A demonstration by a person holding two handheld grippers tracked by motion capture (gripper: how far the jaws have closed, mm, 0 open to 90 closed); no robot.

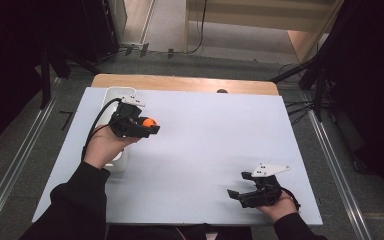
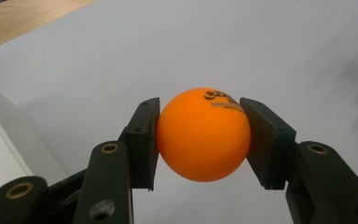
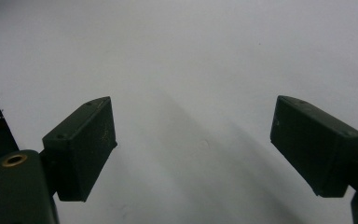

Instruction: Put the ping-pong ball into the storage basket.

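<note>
A small, smooth orange plastic ball (image 2: 204, 135), of the table-tennis kind, is clamped between the two black fingers (image 2: 142, 140) of the left gripper (image 2: 200, 140), one pad pressed against each side of it. Dark printed lettering is seen on the top of the ball, near the right-hand finger; a logo line and smaller lines beneath it are present, but they are too small and curved away to be read. In the high view the ball (image 1: 148, 121) is held clear above the pale grey tabletop (image 1: 205, 150), just to the right of a white oblong tray (image 1: 116, 95) that lies at the left edge of the tabletop. The left gripper (image 1: 150, 125) is carried in a hand with a black sleeve, partly over that tray.

The right gripper (image 1: 235, 195) is held well away from the tray, at the near right corner of the tabletop. Its fingers (image 3: 81, 149) are spread wide apart and nothing is gripped between them; bare tabletop is seen in the gap.
</note>
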